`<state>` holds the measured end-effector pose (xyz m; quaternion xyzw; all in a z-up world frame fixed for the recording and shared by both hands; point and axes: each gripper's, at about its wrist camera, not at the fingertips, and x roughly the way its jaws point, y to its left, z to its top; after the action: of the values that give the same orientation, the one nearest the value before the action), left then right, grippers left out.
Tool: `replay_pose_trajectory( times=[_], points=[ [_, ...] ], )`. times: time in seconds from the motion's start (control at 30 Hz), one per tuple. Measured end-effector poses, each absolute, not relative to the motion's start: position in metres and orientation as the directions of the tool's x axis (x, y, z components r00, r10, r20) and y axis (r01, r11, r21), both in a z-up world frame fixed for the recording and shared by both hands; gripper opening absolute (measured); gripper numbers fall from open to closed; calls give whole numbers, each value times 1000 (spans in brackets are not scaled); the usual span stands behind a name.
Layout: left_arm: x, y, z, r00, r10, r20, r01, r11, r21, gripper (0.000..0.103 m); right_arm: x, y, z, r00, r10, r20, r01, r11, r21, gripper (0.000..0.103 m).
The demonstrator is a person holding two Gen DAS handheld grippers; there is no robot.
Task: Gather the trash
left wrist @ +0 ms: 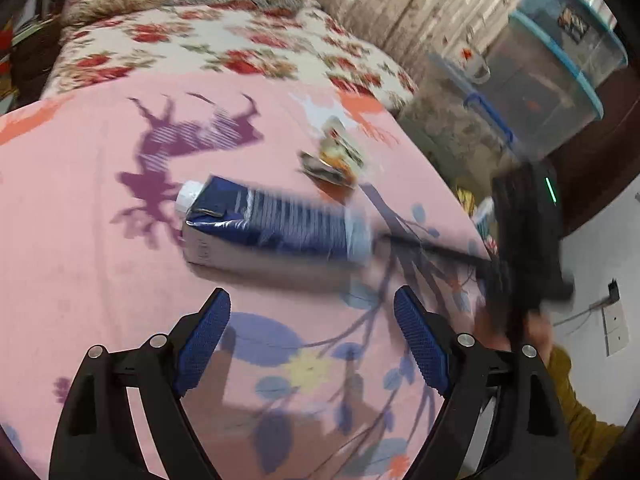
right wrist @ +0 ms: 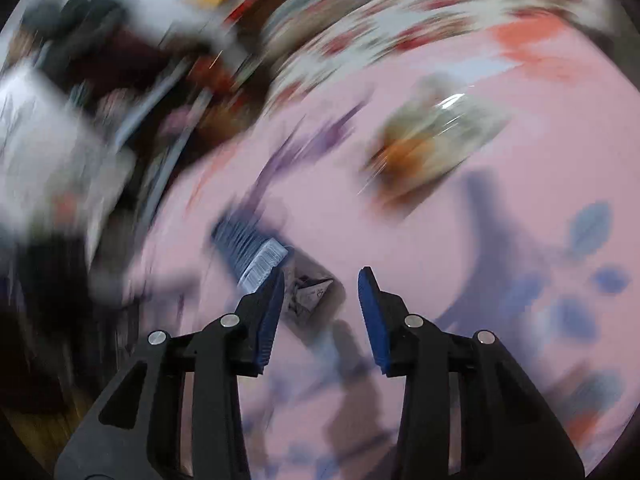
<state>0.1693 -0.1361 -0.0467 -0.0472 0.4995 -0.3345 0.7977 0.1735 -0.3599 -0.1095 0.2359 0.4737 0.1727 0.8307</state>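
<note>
A dark blue drink carton [left wrist: 276, 224] with a white cap lies on its side on the pink sheet [left wrist: 80, 200]. Just beyond it sits a crumpled shiny wrapper [left wrist: 332, 160]. My left gripper [left wrist: 312, 300] hovers open over the sheet, short of the carton, holding nothing. From the right, a thin black finger [left wrist: 432, 249] of the right gripper reaches the carton's bottom end. The right wrist view is heavily blurred. There the right gripper [right wrist: 322, 276] stands part open, with the carton's [right wrist: 256, 252] folded base between its fingers. The right pad is clear of it. The wrapper [right wrist: 432, 140] lies farther ahead.
A floral blanket [left wrist: 224, 40] covers the bed's far end. Clear storage boxes with blue lids [left wrist: 560, 72] are stacked at the right, with a mug [left wrist: 476, 66] beside them. The bed edge drops off to the right, where a mustard sleeve [left wrist: 576, 412] shows.
</note>
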Motion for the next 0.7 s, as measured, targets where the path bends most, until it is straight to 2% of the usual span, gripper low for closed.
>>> replay_pose_trajectory(
  times=[0.07,0.13,0.2,0.3,0.5,0.6,0.7],
  points=[
    [174,-119,-46,294,-582,-758,459,781,-422,80,166,-352,-102,514,455,-727,-86,871,484,42],
    [181,-109,-49,300,-582,-756,429,790,-438,80,174,-371,-94,577,367,-729,-4,895,447,43],
    [189,-104,-53,300,-581,-757,396,798,-455,80,188,-401,-93,624,292,-725,131,875,466,63],
    [199,-107,-55,294,-577,-762,368,804,-467,82,214,-442,-100,683,154,-714,310,824,474,75],
    [208,-145,-51,335,-474,-815,403,853,-331,88,265,-478,-132,652,65,-755,457,761,460,76],
    [215,-157,-58,325,-438,-838,392,869,-302,91,287,-465,-134,651,26,-758,435,806,401,76],
    [216,-170,-67,367,-362,-857,382,899,-217,94,303,-446,-135,646,60,-761,366,850,378,76]
  ],
)
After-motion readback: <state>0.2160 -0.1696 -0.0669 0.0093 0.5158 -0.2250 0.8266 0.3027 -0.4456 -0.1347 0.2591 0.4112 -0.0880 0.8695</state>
